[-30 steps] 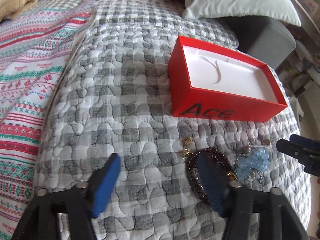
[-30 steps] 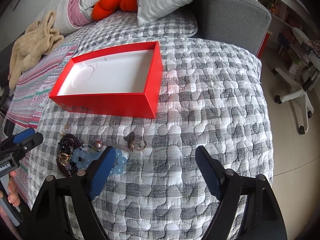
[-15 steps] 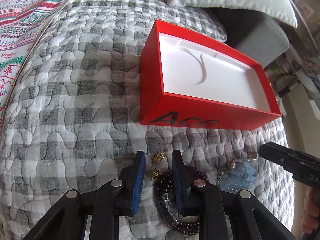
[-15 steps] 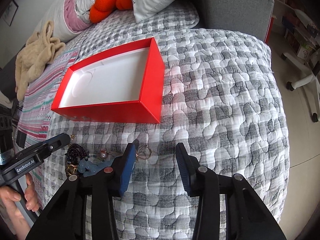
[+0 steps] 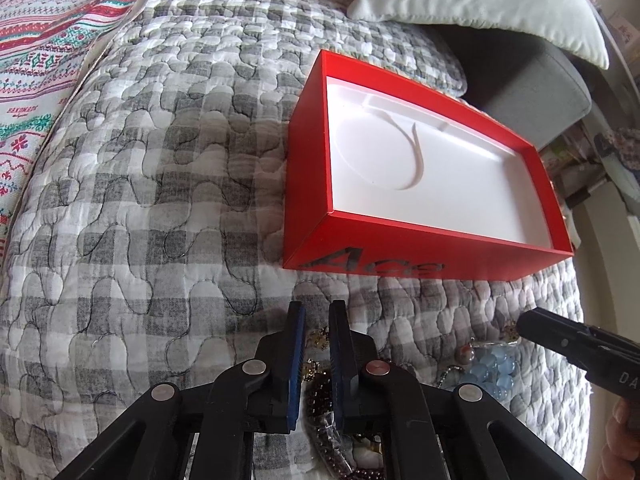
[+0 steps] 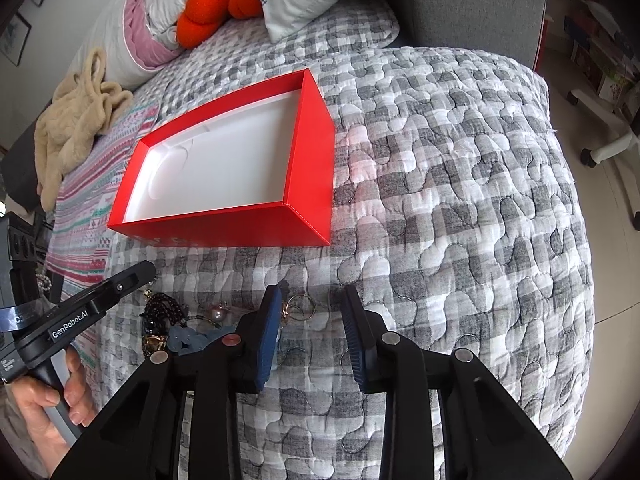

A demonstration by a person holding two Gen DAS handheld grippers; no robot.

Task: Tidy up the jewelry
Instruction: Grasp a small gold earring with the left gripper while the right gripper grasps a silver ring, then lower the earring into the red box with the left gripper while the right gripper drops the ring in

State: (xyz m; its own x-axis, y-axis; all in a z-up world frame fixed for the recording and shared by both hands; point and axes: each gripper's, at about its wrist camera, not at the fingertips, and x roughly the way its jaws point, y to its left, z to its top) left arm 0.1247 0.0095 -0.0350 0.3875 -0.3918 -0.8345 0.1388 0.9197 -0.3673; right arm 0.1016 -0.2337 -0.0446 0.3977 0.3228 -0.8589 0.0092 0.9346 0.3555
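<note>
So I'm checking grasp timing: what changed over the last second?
Both narrowed: the left hand-held gripper went from wide open to nearly shut over the small gold earrings; the right hand-held gripper part-closed near the gold rings. Nothing lifted; the open red cardboard box is unmoved.

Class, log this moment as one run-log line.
left gripper: nearly closed over small gold earring | right gripper: open near gold rings | red cardboard box: empty

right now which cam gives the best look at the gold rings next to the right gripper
The right wrist view: the gold rings lie in the open on the quilt, just ahead of the right gripper, between its open fingers. In the left wrist view I cannot make them out; only the blue beads and part of the jewelry pile show.
</note>
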